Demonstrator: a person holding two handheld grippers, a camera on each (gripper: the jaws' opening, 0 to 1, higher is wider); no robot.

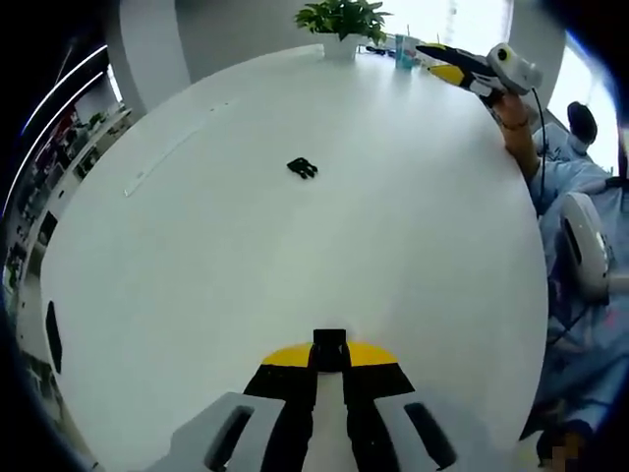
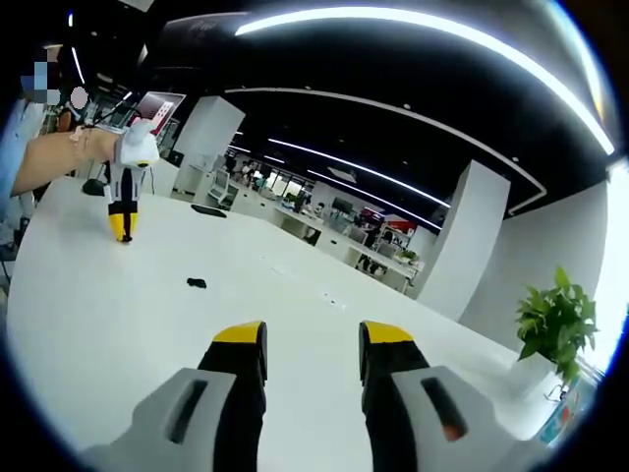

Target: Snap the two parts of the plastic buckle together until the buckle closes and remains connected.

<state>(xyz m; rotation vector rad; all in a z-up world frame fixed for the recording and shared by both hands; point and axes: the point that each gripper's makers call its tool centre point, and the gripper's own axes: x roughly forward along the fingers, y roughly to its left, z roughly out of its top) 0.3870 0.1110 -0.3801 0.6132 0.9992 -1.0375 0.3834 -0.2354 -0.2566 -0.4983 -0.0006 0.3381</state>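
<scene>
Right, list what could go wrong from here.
1. The buckle part lies loose on the smooth table; the open right tongs may push it away rather than grip it.
2. The black piece in the left tongs sits at their tips and could slip when pressed.

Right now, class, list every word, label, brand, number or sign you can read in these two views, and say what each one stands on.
None can be read.
The blue cup beside the potted plant on the white table: any print is too small.
The black buckle: no marking can be made out.
The screen in the right gripper view: too blurred.
The two grippers' jaws: plain yellow and black.
</scene>
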